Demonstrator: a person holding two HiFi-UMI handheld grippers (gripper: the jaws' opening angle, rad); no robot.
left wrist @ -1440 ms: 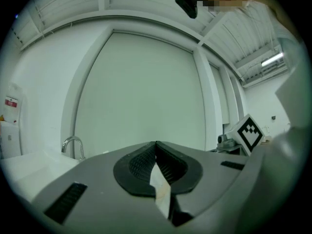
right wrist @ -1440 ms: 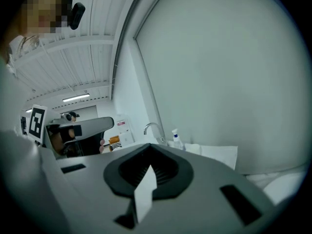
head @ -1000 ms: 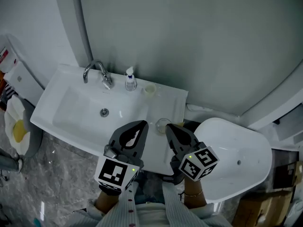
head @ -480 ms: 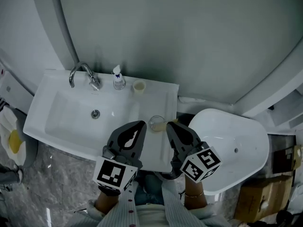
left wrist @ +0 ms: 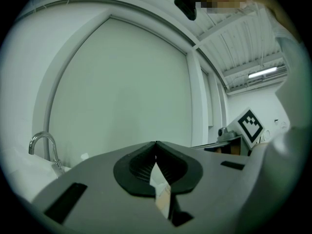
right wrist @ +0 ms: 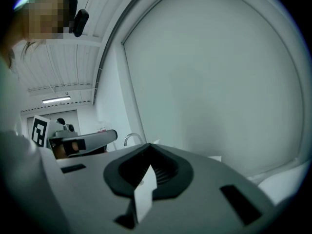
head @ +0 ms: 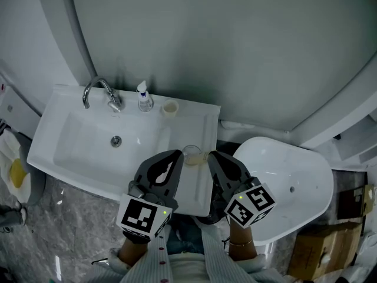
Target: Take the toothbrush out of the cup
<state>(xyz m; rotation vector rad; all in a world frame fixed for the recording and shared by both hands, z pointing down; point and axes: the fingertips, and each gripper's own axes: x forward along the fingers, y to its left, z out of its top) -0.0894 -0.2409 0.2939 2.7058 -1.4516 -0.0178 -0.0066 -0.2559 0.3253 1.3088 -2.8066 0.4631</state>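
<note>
Hovering side by side over the near edge of the white sink [head: 76, 135], the left gripper [head: 175, 154] & right gripper [head: 212, 157] are both pointing roughly level twd the grey wall. Each is showing its jaws closed tip to tip in its own view, w/ nothing btwn them. The clear cup [head: 192, 154] is standing on the sink's flat right side, just ahead of & btwn the two gripper tips. It is near both and, as far as the head view shows, touching neither. Something pale yellowish is showing inside it, too small to tell if it's the toothbrush. Along the back edge a faucet [head: 97, 91], a spray bottle [head: 143, 97] & a small cream cup [head: 170, 107] are standing in a row. A white oval fixture [head: 288, 175] is sitting right of the sink.
</note>
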